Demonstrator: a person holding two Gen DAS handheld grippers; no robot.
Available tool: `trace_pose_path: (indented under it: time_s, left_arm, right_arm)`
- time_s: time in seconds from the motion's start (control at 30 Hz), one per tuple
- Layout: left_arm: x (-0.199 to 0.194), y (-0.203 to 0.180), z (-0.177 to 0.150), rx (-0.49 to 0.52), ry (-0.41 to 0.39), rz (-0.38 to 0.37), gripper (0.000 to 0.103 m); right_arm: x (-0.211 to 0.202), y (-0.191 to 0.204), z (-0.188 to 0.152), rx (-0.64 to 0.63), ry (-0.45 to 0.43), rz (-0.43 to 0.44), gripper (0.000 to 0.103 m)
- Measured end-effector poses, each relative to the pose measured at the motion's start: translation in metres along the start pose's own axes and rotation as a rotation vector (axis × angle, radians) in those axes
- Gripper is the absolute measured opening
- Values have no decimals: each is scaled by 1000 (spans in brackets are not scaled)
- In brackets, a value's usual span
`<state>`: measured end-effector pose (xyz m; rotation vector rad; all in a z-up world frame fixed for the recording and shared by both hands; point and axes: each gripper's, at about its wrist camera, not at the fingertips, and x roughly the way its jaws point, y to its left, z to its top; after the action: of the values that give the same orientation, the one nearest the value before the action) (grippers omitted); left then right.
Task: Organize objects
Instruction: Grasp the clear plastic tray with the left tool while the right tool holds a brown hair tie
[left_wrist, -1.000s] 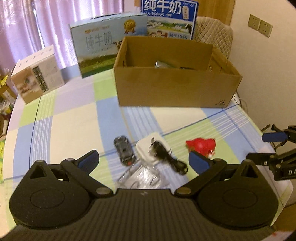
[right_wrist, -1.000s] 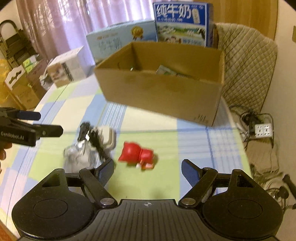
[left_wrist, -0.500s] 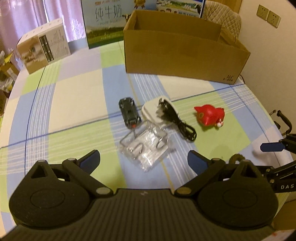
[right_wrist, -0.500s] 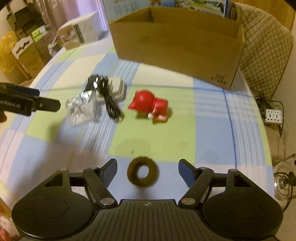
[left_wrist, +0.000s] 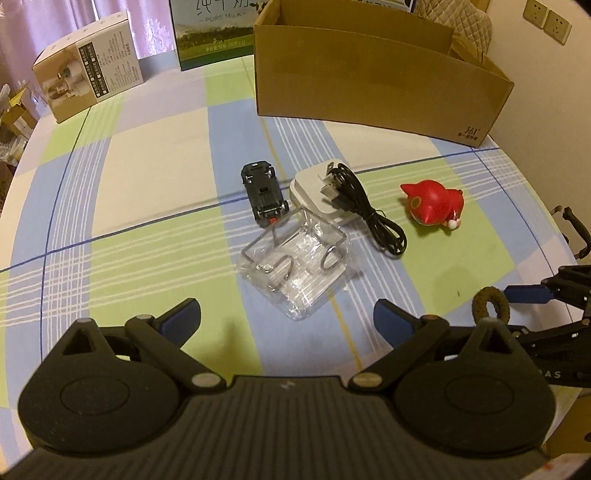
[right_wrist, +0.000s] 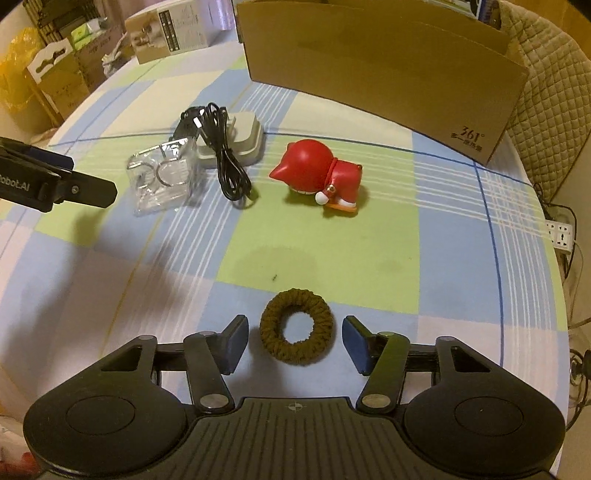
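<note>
Cardboard box (right_wrist: 384, 55) sits at 12 o'clock on the checked table (right_wrist: 443, 266). Right gripper (right_wrist: 293, 341) hovers low, fingers wide either side of the brown hair tie (right_wrist: 297, 326) lying flat, not touching. Left gripper (left_wrist: 286, 319) is wide too, empty, pointing at the clear case (left_wrist: 295, 266). Red toy (right_wrist: 319, 175) lies on its side, head toward 9.

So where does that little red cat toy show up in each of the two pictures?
Left wrist view: red cat figurine lies right of centre, beside the black cable.
Right wrist view: it lies just above centre, beyond the brown hair tie.
Shared landmark: the cardboard box stands behind it in both.
</note>
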<state>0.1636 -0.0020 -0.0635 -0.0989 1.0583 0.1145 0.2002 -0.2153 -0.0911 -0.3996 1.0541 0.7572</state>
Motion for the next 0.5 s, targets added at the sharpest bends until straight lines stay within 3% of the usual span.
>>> trace_pose_path:
  time_s: [0.2,0.33,0.5]
  left_arm:
    - [6,-4,3,20,3,-10,98]
    - [12,-5,5,33,10,-14,97]
    - [19,-5,10,60,6,-14,97]
  right_arm:
    - [4,1,1,-18,1,-28,36]
    - [3,-4,2,4,2,-26,17]
    - [1,-11,3,36,2,-35,16]
